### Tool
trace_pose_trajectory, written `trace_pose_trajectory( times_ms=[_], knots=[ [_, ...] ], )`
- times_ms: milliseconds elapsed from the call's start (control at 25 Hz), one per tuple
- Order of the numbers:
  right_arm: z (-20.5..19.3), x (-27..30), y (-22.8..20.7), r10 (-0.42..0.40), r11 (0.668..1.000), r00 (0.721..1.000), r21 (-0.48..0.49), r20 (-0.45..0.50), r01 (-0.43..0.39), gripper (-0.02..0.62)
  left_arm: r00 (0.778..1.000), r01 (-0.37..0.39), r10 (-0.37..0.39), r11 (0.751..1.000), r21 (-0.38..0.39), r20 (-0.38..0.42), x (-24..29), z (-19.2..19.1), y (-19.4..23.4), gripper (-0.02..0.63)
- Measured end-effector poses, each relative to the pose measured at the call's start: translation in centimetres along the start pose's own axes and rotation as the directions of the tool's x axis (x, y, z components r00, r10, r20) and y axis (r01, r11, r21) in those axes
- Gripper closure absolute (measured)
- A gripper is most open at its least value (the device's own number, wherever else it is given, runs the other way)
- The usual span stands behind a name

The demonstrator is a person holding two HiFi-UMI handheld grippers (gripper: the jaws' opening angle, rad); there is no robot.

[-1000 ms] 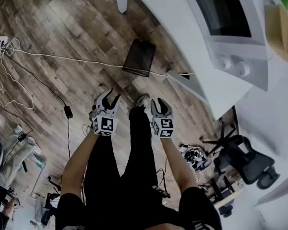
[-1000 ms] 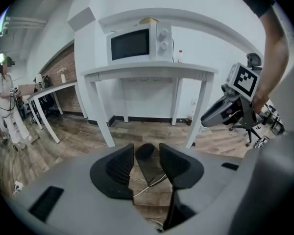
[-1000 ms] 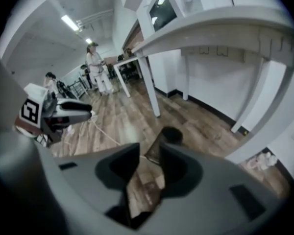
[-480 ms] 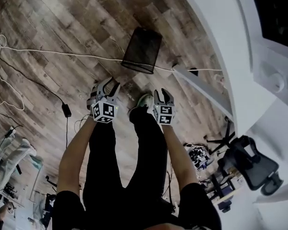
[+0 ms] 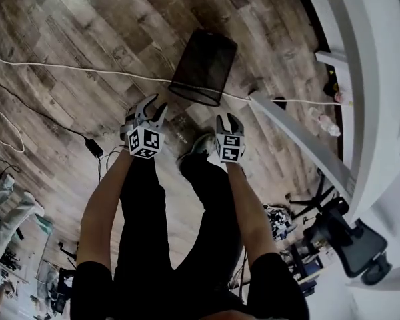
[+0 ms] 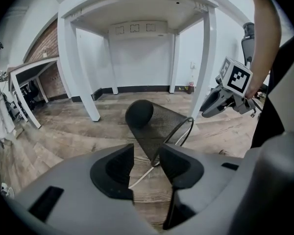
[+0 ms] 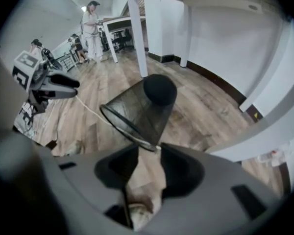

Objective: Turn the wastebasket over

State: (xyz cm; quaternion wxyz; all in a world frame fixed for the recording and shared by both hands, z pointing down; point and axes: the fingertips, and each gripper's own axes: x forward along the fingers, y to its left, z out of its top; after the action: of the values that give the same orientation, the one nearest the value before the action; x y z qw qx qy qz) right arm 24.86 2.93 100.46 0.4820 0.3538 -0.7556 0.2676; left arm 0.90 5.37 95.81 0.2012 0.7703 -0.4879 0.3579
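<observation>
A black mesh wastebasket (image 5: 203, 65) lies on its side on the wood floor, with its open rim toward me and its solid base pointing away. My left gripper (image 5: 151, 105) hangs just short of the rim's left side, open and empty. In the left gripper view the wastebasket (image 6: 157, 124) sits beyond the parted jaws of that gripper (image 6: 147, 168). My right gripper (image 5: 229, 119) hovers short of the rim's right side. Its jaws are opening with nothing between them. The right gripper view shows the wastebasket (image 7: 139, 106) ahead of this gripper (image 7: 148, 173).
A white cable (image 5: 87, 79) runs across the floor and under the basket's rim. A white desk (image 5: 360, 79) stands to the right, its leg (image 6: 83, 82) behind the basket. A power adapter (image 5: 93, 147) lies at left, an office chair (image 5: 347, 239) at lower right. My shoe (image 5: 200, 142) is between the grippers.
Both grippers have dropped toward the floor and come closer to the wastebasket's rim. The basket looks larger in the head view. It has not moved on the floor.
</observation>
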Motion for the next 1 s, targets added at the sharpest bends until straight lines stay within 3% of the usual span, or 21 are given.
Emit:
trace_pose_trajectory(
  times_ms=[240, 440, 1000],
  knots=[
    [-2.3, 3.9, -0.8, -0.026, 1.0, 0.999, 0.006, -0.028, 0.026, 0.439, 0.999, 0.013, -0.014, 1.0, -0.007, -0.05, 4.3, -3.9, -1.1, 0.413],
    [-3.5, 5.9, -1.1, -0.018, 1.0, 0.999, 0.005, -0.034, 0.018, 0.439, 0.996, 0.035, -0.032, 0.999, 0.03, -0.078, 6.8, -6.2, -1.8, 0.413],
    [-3.4, 8.7, -1.0, -0.015, 1.0, 1.0, 0.013, -0.021, 0.015, 0.457, 0.996, 0.065, -0.056, 0.991, 0.121, -0.076, 10.6, -6.2, -1.4, 0.43]
  ],
)
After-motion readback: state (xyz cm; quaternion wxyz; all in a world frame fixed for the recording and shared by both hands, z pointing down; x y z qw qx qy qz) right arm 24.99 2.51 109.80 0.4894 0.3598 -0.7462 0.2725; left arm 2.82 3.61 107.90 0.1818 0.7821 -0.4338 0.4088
